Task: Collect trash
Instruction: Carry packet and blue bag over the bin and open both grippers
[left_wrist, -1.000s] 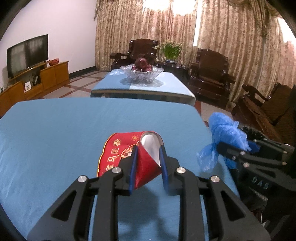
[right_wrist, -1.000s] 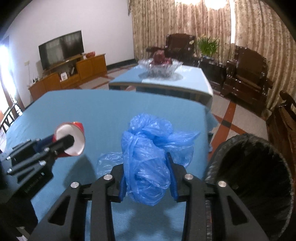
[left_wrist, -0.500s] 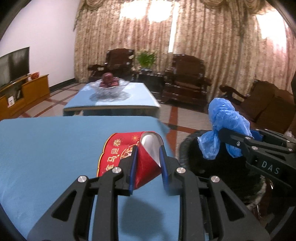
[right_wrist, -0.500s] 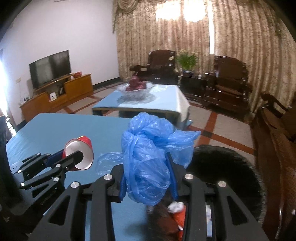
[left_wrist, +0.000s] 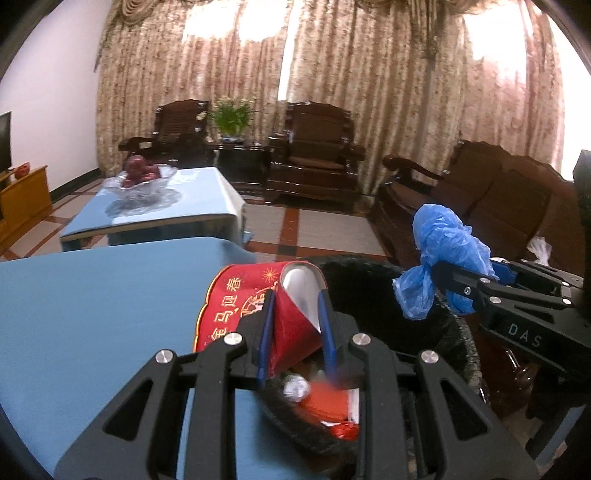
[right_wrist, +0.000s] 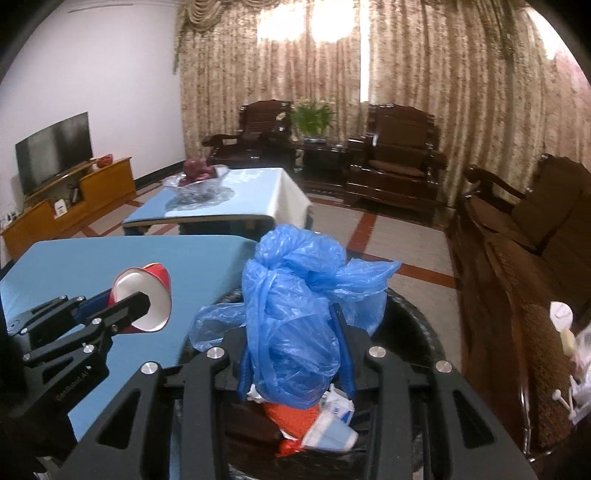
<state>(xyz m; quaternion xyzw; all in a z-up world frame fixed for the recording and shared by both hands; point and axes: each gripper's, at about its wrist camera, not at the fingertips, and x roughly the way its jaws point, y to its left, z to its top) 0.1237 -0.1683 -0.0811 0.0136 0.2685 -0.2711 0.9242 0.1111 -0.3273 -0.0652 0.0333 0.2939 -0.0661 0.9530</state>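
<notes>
My left gripper (left_wrist: 295, 325) is shut on a squashed red paper cup (left_wrist: 255, 306) with gold characters, held above the near rim of a black trash bin (left_wrist: 373, 273). Its white inside shows as the cup (right_wrist: 146, 299) in the right wrist view, at the left gripper (right_wrist: 122, 314). My right gripper (right_wrist: 293, 350) is shut on a crumpled blue plastic bag (right_wrist: 295, 306), right over the bin (right_wrist: 413, 325). The same bag (left_wrist: 443, 243) hangs from the right gripper (left_wrist: 458, 288) at the right of the left wrist view. Red, white and blue rubbish lies inside the bin (right_wrist: 317, 424).
A table with a blue cloth (left_wrist: 92, 295) lies left of the bin. Beyond stands a low table (left_wrist: 177, 206) with a glass fruit bowl (left_wrist: 142, 177). Dark wooden armchairs (left_wrist: 314, 155) and a sofa (right_wrist: 524, 236) line the curtained wall. A TV (right_wrist: 55, 151) sits at left.
Both grippers have swung right from over the blue table to above the black bin, each still gripping its item. The rubbish inside the bin has come into view.
</notes>
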